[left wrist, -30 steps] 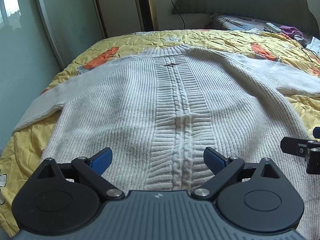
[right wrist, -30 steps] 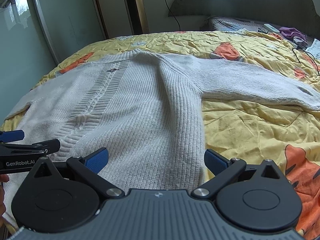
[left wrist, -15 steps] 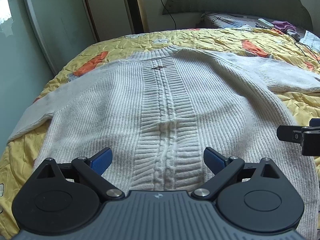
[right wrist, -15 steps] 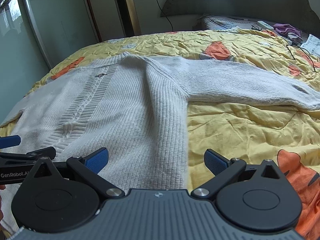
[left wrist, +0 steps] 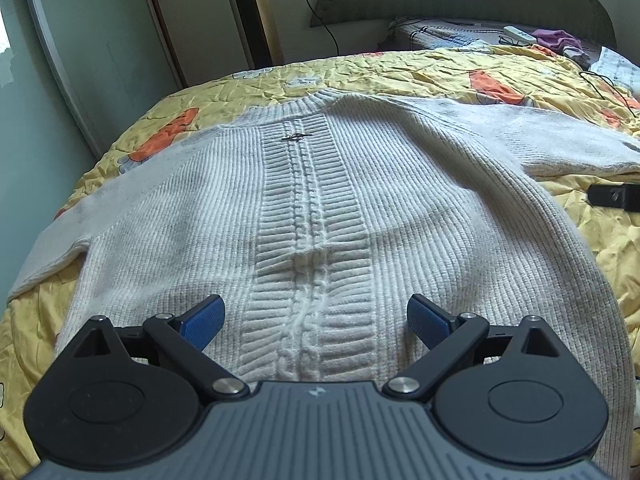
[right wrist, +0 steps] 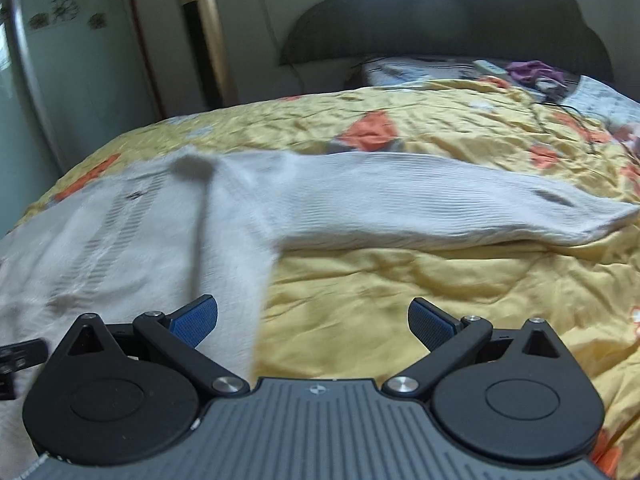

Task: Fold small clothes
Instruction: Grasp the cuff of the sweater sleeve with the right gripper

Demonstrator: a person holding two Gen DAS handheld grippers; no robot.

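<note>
A white knit sweater (left wrist: pixel 312 216) with a cable pattern down the middle lies flat on the bed, both sleeves spread out sideways. My left gripper (left wrist: pixel 314 320) is open and empty, just above the sweater's hem at the middle. My right gripper (right wrist: pixel 312 320) is open and empty over the sweater's right side edge and the bedspread. The sweater (right wrist: pixel 132 240) lies at the left of the right wrist view, its right sleeve (right wrist: pixel 440 208) reaching to the right. A part of the right gripper (left wrist: pixel 614 196) shows at the right edge of the left wrist view.
The bed has a crumpled yellow bedspread (right wrist: pixel 400 280) with orange figures. A dark headboard (right wrist: pixel 440 20) and pillows with small items (left wrist: pixel 540 36) are at the far end. A glass door (left wrist: pixel 80 60) stands at the left beside the bed.
Both grippers have moved up and forward over the sweater. The right gripper has swung to the right, toward the right sleeve; its view is blurred by the motion. Both stay open.
</note>
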